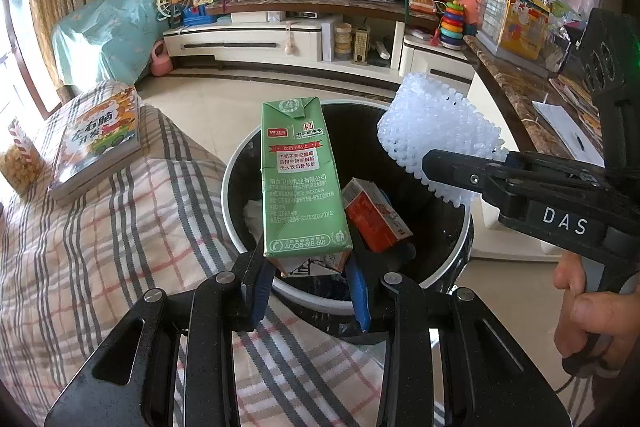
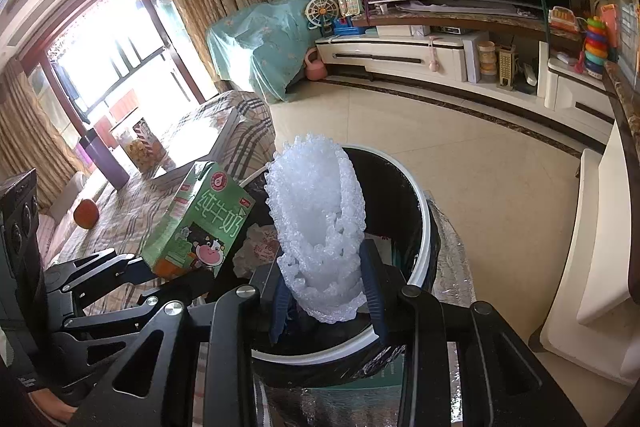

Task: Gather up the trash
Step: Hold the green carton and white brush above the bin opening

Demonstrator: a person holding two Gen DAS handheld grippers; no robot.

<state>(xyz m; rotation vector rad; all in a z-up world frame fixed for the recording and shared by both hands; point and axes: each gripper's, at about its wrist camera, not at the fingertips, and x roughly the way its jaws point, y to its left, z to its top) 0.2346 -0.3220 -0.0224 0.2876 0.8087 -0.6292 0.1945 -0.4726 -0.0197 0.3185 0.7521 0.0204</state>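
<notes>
Over the bin (image 1: 248,163) both loads hang ready, so this looks like the drop-off step! The left gripper (image 1: 308,279) has its jaws clamped on the base of a green milk carton (image 1: 298,179), upright above the dark opening. The right gripper (image 2: 326,303) has its jaws pinched on a white foam net sleeve (image 2: 316,223), also poised over the rim. An orange box (image 1: 374,215) and crumpled paper already lie inside. Next, I'd judge, each pair of jaws must spread so both pieces fall in.
</notes>
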